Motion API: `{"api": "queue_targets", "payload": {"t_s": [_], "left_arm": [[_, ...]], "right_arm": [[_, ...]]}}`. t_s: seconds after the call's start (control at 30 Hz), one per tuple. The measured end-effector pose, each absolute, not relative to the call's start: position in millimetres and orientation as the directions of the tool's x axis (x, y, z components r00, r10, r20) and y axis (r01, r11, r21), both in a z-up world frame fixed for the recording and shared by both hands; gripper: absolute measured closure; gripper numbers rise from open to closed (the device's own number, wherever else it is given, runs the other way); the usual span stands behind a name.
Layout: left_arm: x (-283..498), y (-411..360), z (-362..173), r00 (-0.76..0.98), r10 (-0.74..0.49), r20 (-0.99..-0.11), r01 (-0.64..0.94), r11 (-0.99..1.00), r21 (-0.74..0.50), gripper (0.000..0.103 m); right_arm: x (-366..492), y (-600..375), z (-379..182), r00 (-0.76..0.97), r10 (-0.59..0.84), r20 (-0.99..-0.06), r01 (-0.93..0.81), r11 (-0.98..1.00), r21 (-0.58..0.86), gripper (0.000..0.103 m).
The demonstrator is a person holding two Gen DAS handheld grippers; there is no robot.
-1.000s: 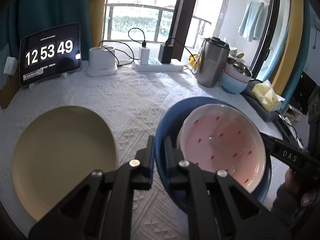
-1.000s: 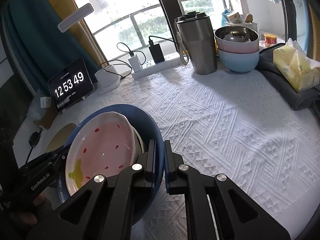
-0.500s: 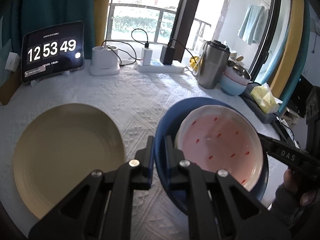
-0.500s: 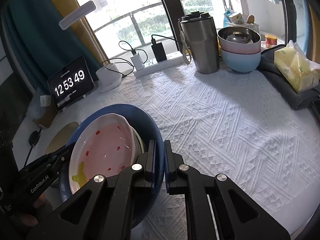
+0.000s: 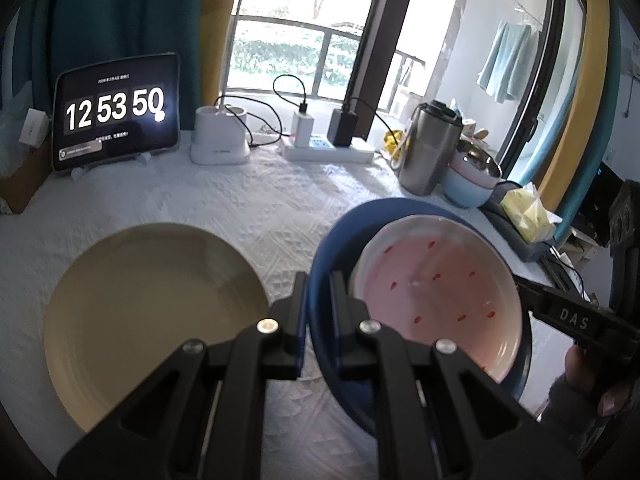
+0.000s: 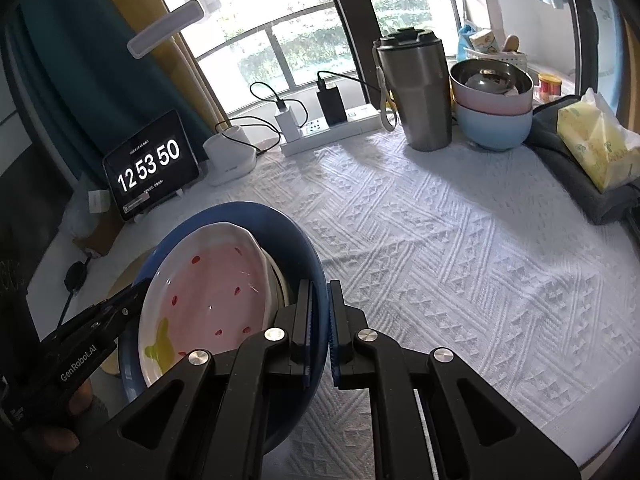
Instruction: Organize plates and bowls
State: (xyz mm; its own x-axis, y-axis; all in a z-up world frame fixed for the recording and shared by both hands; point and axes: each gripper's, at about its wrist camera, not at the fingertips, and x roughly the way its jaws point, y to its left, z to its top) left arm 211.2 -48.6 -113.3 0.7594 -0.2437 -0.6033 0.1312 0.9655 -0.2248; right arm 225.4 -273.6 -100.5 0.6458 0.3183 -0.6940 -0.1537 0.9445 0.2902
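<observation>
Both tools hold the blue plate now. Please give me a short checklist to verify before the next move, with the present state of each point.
1. Left tool clamped on the rim of the blue plate: ok.
2. Right tool clamped on the opposite rim: ok.
3. Pink plate sits inside the blue plate: ok, but the stack is tilted.
4. Will the pink plate slide: cannot tell.
5. Beige plate lies flat on the tablecloth, nothing on it: ok.
6. Blue plate is clear of the beige plate: cannot tell.
</observation>
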Motion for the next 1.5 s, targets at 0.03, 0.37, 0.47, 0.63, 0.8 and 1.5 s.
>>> {"api": "queue_targets", "payload": {"t_s": [0.03,0.37,0.47,0.63,0.8,1.5], "left_arm": [[211.2,-47.3,-112.1,0.761,-0.244,-0.601,0.131,0.965,-0.225,0.095],[210.4,-32.3,-98.4,0.779,-0.24,-0.578,0.122,0.964,-0.236,0.094],[209.8,-25.7,-95.2,0.785,-0.237,-0.573,0.115,0.964,-0.242,0.094],[208.1,-14.1,-90.4,0.796,-0.231,-0.56,0.103,0.962,-0.251,0.094],[205.7,-1.4,-86.1,0.807,-0.222,-0.547,0.091,0.962,-0.256,0.094],[193.8,74.6,-85.8,0.834,-0.141,-0.533,-0.019,0.959,-0.283,0.094]], "right_arm": [[226.1,-272.8,-98.8,0.647,0.318,-0.693,-0.155,0.945,0.289,0.094],[230.0,-259.6,-82.5,0.661,0.317,-0.68,-0.175,0.946,0.271,0.094],[231.5,-253.1,-78.2,0.663,0.319,-0.677,-0.183,0.946,0.266,0.094],[233.4,-241.0,-71.1,0.667,0.324,-0.671,-0.202,0.945,0.255,0.094],[235.5,-228.4,-64.3,0.669,0.33,-0.666,-0.22,0.944,0.247,0.094],[248.6,-148.8,-54.3,0.637,0.383,-0.669,-0.327,0.92,0.216,0.094]]}}
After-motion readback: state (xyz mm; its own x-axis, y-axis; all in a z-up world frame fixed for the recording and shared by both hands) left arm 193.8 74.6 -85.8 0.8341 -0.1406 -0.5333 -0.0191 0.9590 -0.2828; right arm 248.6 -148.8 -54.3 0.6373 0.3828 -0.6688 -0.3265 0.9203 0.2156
